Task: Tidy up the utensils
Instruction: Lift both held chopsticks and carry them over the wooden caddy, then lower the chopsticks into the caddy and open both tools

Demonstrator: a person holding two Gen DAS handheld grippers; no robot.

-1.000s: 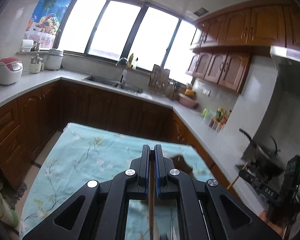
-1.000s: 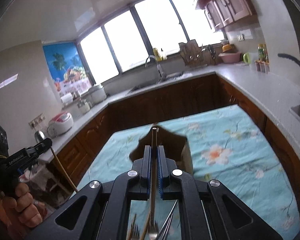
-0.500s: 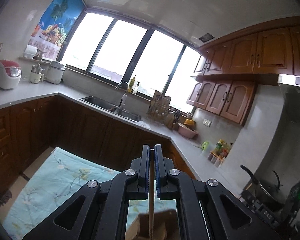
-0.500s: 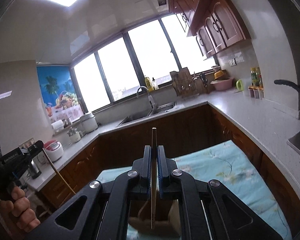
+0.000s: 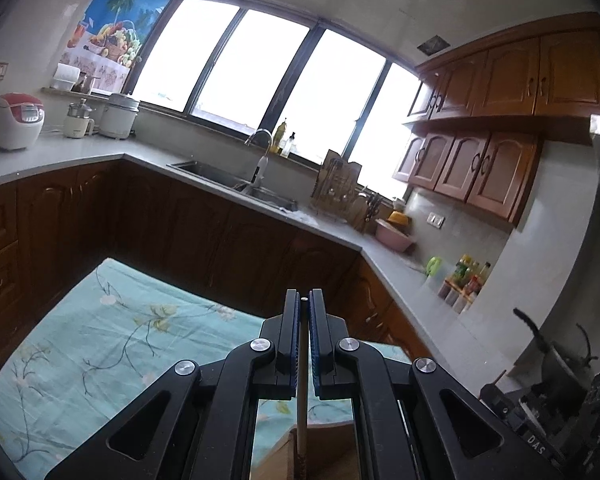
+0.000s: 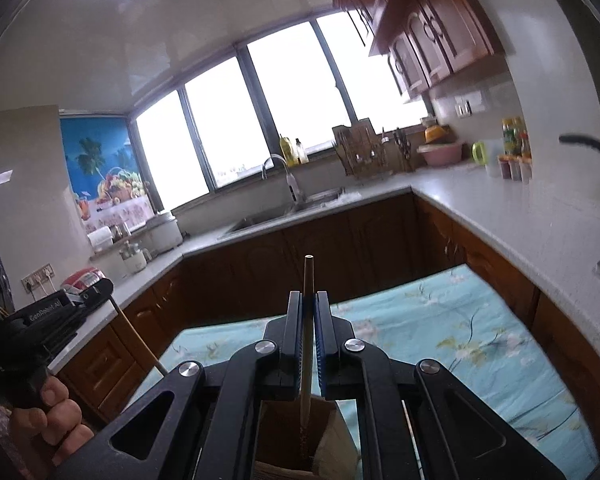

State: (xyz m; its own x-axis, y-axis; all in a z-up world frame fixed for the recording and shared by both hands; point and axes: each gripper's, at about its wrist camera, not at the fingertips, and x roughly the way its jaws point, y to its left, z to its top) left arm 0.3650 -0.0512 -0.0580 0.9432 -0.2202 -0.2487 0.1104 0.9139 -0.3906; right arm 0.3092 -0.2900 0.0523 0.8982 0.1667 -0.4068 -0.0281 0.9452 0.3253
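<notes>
Both grippers have dropped back toward the box since the half-second-old views, so more of the cloth shows again. Nearest in each view, jaws are clamped on a chopstick. The left gripper pinches its chopstick almost at the top end, the shaft hanging toward the box. The right gripper pinches its chopstick lower down, a stub standing above the jaws, the lower end over the box mouth. The sticks look light, stiff and smooth, so I judge they could pivot or slip; a hold near mid-length would steady them. Beyond the box spreads the floral cloth, then the cabinets, sink and windows. Left of the box, a hand grips the other tool.
</notes>
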